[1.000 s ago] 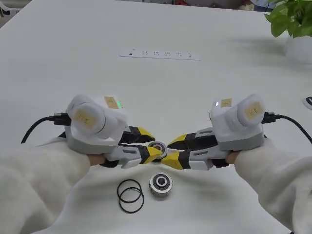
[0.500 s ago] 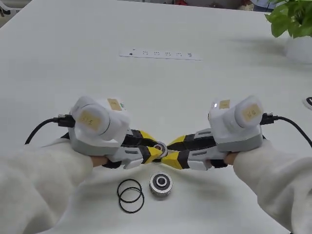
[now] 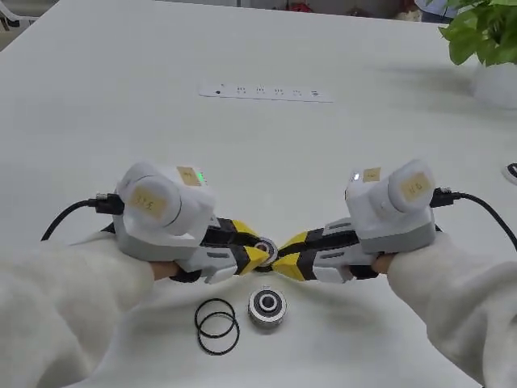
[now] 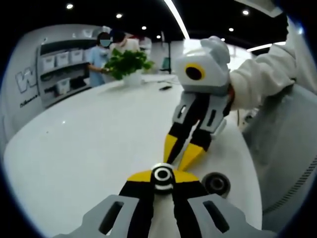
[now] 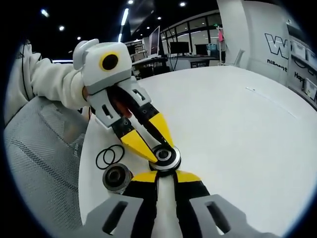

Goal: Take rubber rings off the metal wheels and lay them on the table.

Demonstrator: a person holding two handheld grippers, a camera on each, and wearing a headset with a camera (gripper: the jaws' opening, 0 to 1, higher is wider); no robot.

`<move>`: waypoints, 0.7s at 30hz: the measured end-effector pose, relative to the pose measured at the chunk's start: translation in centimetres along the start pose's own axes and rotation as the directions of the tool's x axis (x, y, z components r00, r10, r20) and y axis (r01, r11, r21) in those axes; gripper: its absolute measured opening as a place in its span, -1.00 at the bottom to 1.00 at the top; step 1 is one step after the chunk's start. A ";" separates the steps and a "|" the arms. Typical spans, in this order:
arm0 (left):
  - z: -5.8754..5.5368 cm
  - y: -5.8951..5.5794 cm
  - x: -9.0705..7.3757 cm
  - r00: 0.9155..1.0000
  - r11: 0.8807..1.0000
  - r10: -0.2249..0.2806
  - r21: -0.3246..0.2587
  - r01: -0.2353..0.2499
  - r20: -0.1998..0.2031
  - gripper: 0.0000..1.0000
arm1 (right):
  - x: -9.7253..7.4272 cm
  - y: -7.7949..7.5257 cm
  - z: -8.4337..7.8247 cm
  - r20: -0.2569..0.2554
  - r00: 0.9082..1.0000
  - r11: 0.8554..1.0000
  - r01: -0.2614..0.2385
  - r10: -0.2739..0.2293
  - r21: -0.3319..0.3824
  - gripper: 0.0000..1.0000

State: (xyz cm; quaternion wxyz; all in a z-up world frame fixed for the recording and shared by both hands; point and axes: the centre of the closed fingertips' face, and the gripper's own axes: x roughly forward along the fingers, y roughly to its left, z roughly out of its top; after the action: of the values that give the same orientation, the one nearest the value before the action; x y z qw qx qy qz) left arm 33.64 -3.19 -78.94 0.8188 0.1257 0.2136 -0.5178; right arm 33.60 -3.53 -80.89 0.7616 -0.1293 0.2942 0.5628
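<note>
left hand-held gripper (image 3: 251, 243): white moulded shell, black jaws, yellow wedge tips. Its jaws are clamped on the held wheel (image 3: 263, 246), one yellow tip on each side. That's clearest in the left gripper view, where the wheel sits dead centre at my tips.

right hand-held gripper (image 3: 287, 252): same build, pointing nose to nose at the left one. Jaws drawn together, tips touching the wheel's rim from the opposite side. Can't tell whether they nip anything.

The held wheel is a small round metal disc with a bright hub, concentric rings on its face and a dark band round the outside. It sits between the two sets of tips, above the surface (image 3: 339, 145).

loose wheel (image 3: 266, 305): same shape, lying flat on the surface just on my side of the tips. Silver rim, dark inner ring, shiny hub. It touches neither hand-held gripper.

rubber rings (image 3: 216, 325): two thin black loops, flat on the surface and overlapping each other. They're just beside the loose wheel on its left, with a small gap.

The surface is smooth, matte and white. On the far side lies a flat white power strip (image 3: 266, 91), and a potted plant (image 3: 483, 32) with green leaves stands at the far right corner. My sleeves (image 3: 56, 307) are white and fuzzy.
</note>
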 end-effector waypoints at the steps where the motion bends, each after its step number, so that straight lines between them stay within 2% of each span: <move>1: 0.0 0.0 0.0 1.000 1.000 0.000 0.000 0.000 0.000 -0.71 | 0.0 0.0 0.0 -0.001 1.000 1.000 0.001 -0.001 -0.003 -0.83; 11: -0.2 0.3 -0.1 1.000 1.000 -0.003 0.002 0.003 -0.004 -0.71 | -0.2 -0.2 0.0 -0.003 1.000 1.000 0.013 -0.013 -0.003 -0.99; 19: -0.2 0.4 -0.1 1.000 1.000 -0.006 0.014 0.006 -0.005 -0.72 | -0.4 -0.5 0.1 -0.002 1.000 0.999 0.026 -0.025 0.031 -1.00; 21: -0.2 0.4 0.0 1.000 1.000 -0.006 0.015 0.007 -0.005 -0.72 | -0.5 -0.6 0.1 0.004 1.000 0.998 0.027 -0.027 0.059 -1.00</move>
State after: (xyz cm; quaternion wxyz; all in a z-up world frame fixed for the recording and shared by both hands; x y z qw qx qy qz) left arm 33.93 -2.90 -79.12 0.8155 0.1327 0.2122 -0.5218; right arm 34.14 -4.08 -80.55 0.7733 -0.1093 0.3070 0.5439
